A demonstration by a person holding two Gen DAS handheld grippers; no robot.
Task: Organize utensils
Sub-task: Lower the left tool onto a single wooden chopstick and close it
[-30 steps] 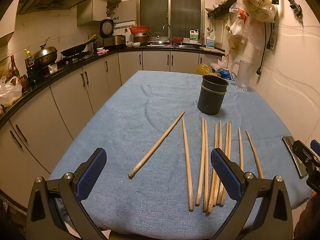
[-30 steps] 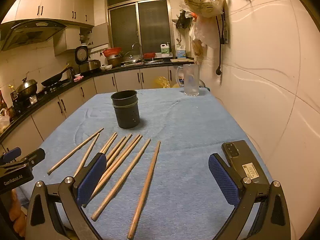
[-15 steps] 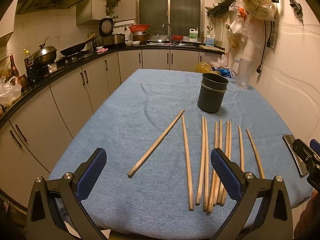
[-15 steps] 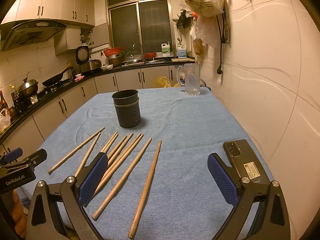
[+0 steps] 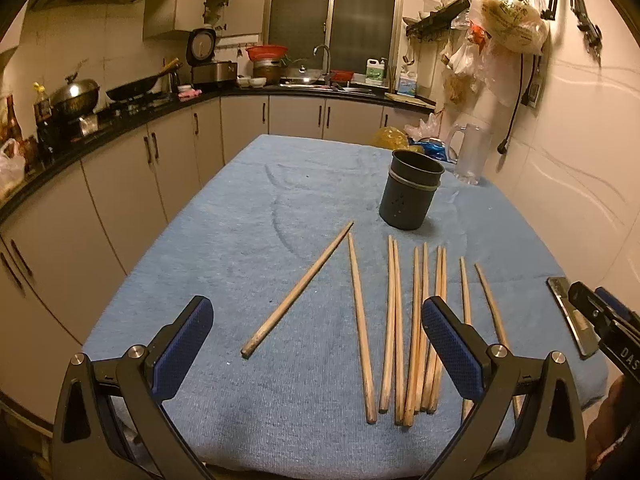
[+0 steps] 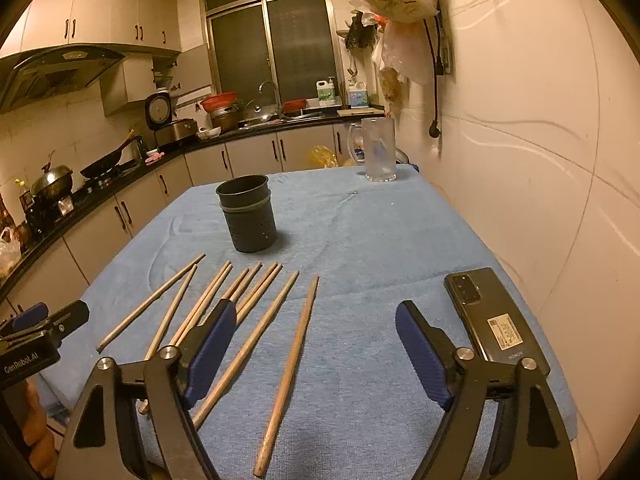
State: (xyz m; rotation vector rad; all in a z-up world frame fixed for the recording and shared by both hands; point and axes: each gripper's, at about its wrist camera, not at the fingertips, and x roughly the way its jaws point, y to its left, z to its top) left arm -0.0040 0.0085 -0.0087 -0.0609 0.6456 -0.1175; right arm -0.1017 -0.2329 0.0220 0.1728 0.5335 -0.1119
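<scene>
chopsticks (image 6: 288, 354) are seen lying loose on the blue-covered surface (image 6: 360, 240), long axes running away from both tools toward the dark holder (image 6: 248, 220) beyond. right tool (image 6: 312, 352): jaws closing, nothing clamped, the rightmost stick between them. left tool (image 5: 316, 344): spread, empty. phone (image 6: 494, 316) lies just beside the right tool's outer finger.

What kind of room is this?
It looks like a home kitchen. There is a wok on the stove, a sink tap under the window, and chopsticks lying on the blue-covered table.
</scene>
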